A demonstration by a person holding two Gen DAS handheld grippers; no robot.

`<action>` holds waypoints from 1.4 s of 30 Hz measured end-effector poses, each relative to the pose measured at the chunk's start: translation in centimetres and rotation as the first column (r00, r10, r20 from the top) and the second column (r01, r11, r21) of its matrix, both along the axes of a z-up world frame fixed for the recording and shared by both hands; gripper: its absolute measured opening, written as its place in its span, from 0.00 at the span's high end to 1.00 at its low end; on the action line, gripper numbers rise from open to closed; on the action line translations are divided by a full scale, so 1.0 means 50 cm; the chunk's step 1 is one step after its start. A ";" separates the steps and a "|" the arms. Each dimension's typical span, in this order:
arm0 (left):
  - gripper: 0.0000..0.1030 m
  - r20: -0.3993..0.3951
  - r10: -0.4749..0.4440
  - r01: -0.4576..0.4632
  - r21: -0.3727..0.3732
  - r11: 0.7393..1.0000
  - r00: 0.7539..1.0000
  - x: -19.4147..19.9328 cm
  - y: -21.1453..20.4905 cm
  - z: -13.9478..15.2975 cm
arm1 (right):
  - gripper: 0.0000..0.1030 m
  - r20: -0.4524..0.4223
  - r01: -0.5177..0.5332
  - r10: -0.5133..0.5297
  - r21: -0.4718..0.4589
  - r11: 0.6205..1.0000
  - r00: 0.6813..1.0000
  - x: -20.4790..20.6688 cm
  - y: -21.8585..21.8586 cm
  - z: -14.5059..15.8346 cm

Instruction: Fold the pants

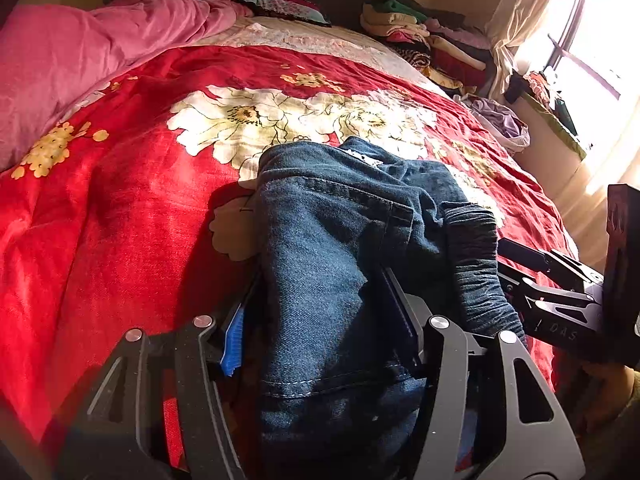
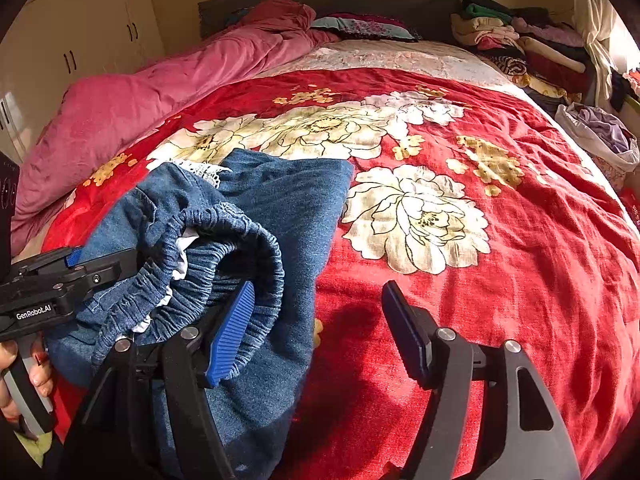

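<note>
Blue denim pants point(image 1: 332, 240) with an elastic waistband point(image 2: 236, 232) lie bunched on a red flowered bedspread point(image 2: 480, 280) near the bed's front edge. In the left wrist view the denim fills the gap between the jaws of my left gripper point(image 1: 320, 312); the jaws look fairly wide and I cannot tell whether they grip. That gripper also shows at the left of the right wrist view point(image 2: 100, 268), against the waistband. My right gripper point(image 2: 320, 320) is open; its left finger touches the waistband, its right finger stands over bare bedspread. It shows at the right of the left wrist view point(image 1: 520, 256).
A pink duvet point(image 2: 140, 100) is heaped along the bed's left side. Folded clothes point(image 2: 520, 48) are stacked at the far right by the headboard. A bag of laundry point(image 2: 600, 136) sits off the right edge, near a bright window point(image 1: 592, 40). Cupboards point(image 2: 80, 40) stand at the left.
</note>
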State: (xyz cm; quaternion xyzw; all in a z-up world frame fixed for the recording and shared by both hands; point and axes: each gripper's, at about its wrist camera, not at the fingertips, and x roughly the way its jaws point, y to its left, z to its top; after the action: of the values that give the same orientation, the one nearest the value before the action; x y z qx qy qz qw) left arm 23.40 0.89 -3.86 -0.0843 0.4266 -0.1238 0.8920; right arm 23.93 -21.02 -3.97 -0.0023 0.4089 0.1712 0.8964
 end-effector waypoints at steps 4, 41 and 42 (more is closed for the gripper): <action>0.42 0.011 0.000 0.001 -0.010 1.000 1.000 -0.010 0.002 0.012 | 0.37 0.012 0.011 -0.011 0.014 1.000 1.000 -0.013 -0.008 0.015; 0.09 0.144 0.044 -0.053 0.058 0.997 0.989 -0.216 0.019 0.116 | 0.05 0.221 0.041 -0.053 0.056 0.998 0.974 -0.244 -0.057 0.147; 0.09 0.144 0.043 -0.052 0.061 0.997 0.989 -0.223 0.018 0.116 | 0.05 0.222 0.045 -0.055 0.052 0.998 0.974 -0.249 -0.057 0.147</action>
State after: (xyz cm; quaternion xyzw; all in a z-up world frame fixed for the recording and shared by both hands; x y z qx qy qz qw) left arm 12.27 1.81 1.91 -0.0564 0.3632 -0.0942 0.9252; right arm 11.46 -23.86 3.39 0.0099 0.3015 0.1569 0.9404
